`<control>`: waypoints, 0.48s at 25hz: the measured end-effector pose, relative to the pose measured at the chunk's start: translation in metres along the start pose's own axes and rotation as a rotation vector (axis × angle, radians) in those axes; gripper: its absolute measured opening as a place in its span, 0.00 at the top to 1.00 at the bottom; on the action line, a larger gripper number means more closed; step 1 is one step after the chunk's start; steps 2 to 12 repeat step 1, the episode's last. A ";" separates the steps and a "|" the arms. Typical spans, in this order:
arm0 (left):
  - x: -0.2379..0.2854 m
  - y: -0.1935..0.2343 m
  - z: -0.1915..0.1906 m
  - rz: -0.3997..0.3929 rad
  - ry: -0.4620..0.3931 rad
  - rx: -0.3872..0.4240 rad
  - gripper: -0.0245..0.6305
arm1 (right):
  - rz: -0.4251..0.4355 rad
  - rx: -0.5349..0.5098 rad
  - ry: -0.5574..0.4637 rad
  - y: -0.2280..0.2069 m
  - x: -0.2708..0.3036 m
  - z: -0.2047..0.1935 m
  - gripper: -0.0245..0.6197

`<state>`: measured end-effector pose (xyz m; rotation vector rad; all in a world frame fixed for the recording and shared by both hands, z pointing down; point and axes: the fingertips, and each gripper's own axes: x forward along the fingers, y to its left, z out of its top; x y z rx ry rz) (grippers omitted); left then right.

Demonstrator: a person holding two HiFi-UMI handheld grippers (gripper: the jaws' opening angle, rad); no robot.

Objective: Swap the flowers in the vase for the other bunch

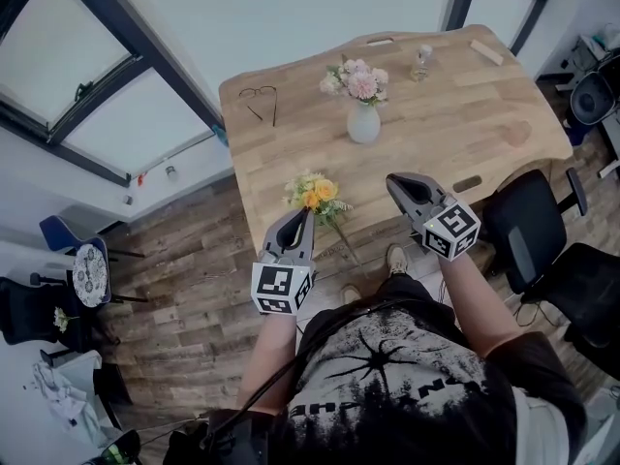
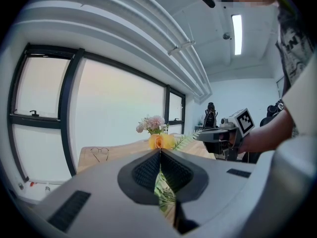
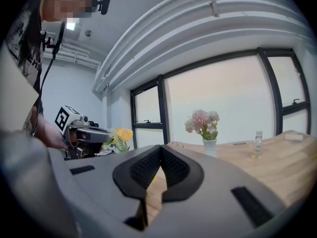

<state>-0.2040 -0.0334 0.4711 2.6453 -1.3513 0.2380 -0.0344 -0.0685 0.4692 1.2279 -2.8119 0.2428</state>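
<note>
A white vase [image 1: 363, 124] with pink flowers [image 1: 356, 78] stands upright mid-table. The second bunch, yellow and orange blooms with green leaves [image 1: 315, 195], is off the table's front edge, its stem trailing down to the right. My left gripper [image 1: 308, 213] is shut on that bunch just below the blooms. In the left gripper view the yellow bloom [image 2: 159, 142] sits right above the closed tips and leaves show behind the pads. My right gripper [image 1: 392, 180] is shut with nothing in it, to the right of the bunch. The vase [image 3: 209, 146] shows beyond the right gripper [image 3: 161, 152].
On the wooden table [image 1: 455, 114] lie a pair of glasses [image 1: 260, 100] at the far left, a small clear bottle [image 1: 421, 61] and a wooden block [image 1: 487, 51] at the far right. Black office chairs [image 1: 528, 231] stand by the table's right corner. Windows line the left wall.
</note>
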 end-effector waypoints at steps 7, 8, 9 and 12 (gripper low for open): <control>0.000 0.000 0.000 0.001 0.000 0.000 0.94 | -0.005 0.011 -0.007 -0.002 -0.001 0.001 0.94; 0.000 0.000 0.000 0.001 0.000 0.000 0.94 | -0.005 0.011 -0.007 -0.002 -0.001 0.001 0.94; 0.000 0.000 0.000 0.001 0.000 0.000 0.94 | -0.005 0.011 -0.007 -0.002 -0.001 0.001 0.94; 0.000 0.000 0.000 0.001 0.000 0.000 0.94 | -0.005 0.011 -0.007 -0.002 -0.001 0.001 0.94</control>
